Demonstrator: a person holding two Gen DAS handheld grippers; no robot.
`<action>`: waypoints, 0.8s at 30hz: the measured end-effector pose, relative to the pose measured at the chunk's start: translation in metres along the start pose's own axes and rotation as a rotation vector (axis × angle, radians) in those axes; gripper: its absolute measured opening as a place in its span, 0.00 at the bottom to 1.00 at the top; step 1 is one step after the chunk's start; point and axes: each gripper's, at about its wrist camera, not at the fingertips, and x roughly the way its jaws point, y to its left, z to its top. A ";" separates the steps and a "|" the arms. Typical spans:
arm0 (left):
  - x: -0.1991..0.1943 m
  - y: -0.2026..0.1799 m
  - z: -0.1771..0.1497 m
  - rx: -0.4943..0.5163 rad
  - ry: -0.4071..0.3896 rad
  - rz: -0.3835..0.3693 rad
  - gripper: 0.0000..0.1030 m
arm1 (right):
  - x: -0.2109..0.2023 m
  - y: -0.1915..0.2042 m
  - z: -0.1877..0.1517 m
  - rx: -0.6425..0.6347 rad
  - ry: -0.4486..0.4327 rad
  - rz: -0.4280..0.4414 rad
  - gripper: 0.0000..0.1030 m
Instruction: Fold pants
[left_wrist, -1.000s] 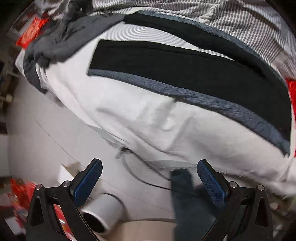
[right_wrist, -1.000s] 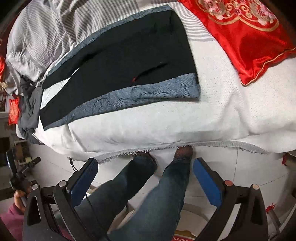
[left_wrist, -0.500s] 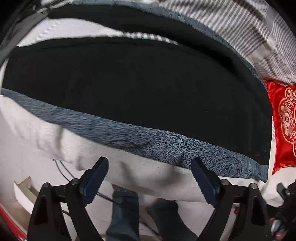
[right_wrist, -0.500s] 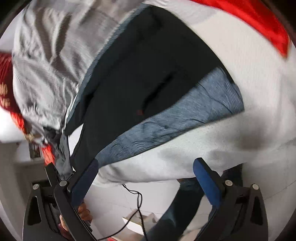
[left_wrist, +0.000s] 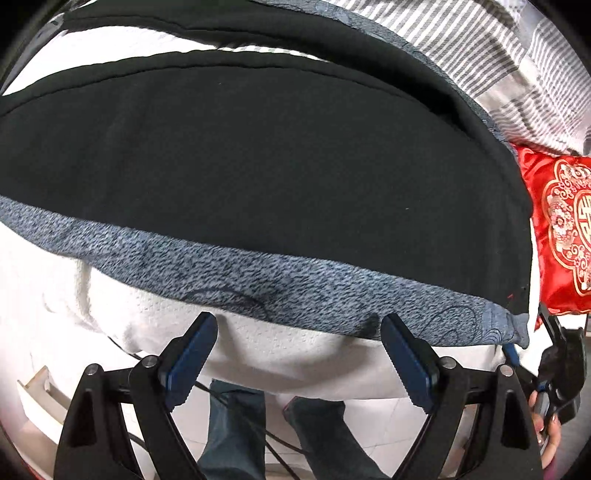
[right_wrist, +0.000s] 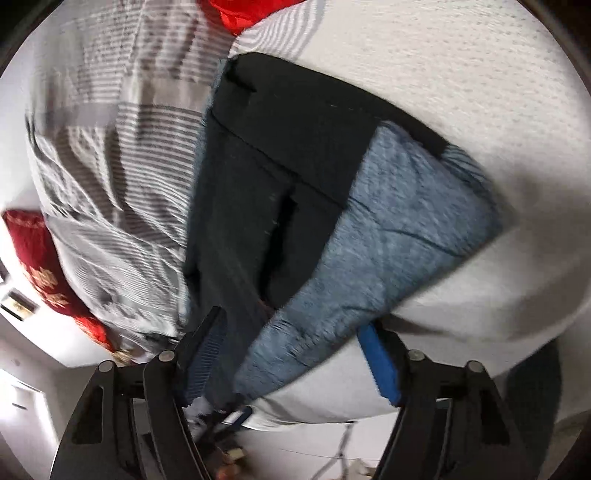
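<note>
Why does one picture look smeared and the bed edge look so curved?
Right wrist view: motion blur smears the pants and striped bedding. Left wrist view: sharp, but the fisheye lens bows the pants' grey-blue side band and darkens the corners.

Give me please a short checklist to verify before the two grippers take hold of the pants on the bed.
1. Left gripper open: ok, its jaws stand wide apart with nothing between them.
2. Left gripper at the pants: ok, its fingertips are just short of the grey patterned side panel.
3. Right gripper open: ok, jaws apart, though the right wrist view is blurred.
4. Right gripper at the fabric: cannot tell whether a finger already touches it.
5. Pants spread flat on the white bedcover: ok.
6. Red embroidered cushion apart from the pants: ok, it lies beside the waist end.
</note>
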 end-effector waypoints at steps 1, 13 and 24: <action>0.001 -0.002 0.002 0.001 0.001 -0.007 0.89 | 0.003 0.000 0.003 0.018 0.000 -0.005 0.65; 0.001 0.002 -0.001 -0.145 0.059 -0.213 0.89 | -0.004 0.052 0.011 0.036 0.050 0.143 0.11; 0.000 0.003 0.029 -0.322 -0.003 -0.353 0.54 | -0.004 0.068 0.013 0.045 0.053 0.134 0.11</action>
